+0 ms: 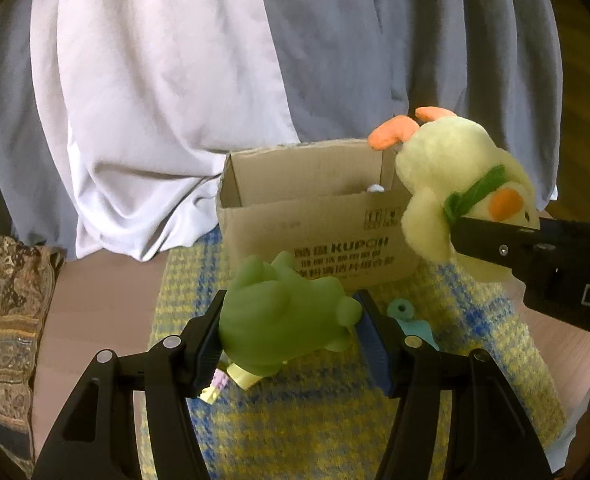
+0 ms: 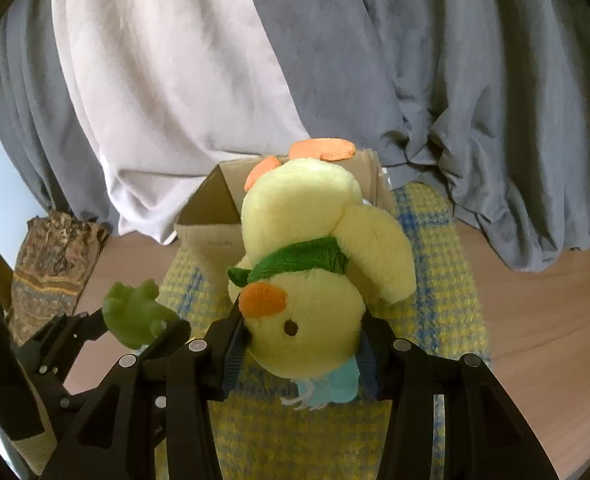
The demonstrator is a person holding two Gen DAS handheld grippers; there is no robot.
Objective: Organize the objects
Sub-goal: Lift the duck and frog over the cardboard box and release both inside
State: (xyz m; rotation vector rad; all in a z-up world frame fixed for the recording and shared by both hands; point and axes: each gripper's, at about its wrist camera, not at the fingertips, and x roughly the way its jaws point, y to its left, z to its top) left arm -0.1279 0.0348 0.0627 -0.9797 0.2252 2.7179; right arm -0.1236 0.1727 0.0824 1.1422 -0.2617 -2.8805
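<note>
My left gripper (image 1: 291, 328) is shut on a green rubber frog toy (image 1: 279, 320) and holds it above the yellow-blue woven mat (image 1: 335, 420), just in front of an open cardboard box (image 1: 315, 220). My right gripper (image 2: 301, 344) is shut on a yellow plush chick (image 2: 311, 264) with a green scarf and orange feet, held upside down over the box (image 2: 207, 216). The chick (image 1: 463, 184) shows at the box's right corner in the left wrist view. The frog (image 2: 135, 312) and the left gripper (image 2: 143, 326) show at lower left in the right wrist view.
A teal toy (image 1: 407, 316) and a small yellow-pink item (image 1: 223, 384) lie on the mat below the frog. Something small and white (image 1: 375, 189) sits inside the box. Grey and white draped cloth (image 1: 215, 80) hangs behind. A patterned cushion (image 1: 7, 320) is at left on the wooden table (image 1: 95, 312).
</note>
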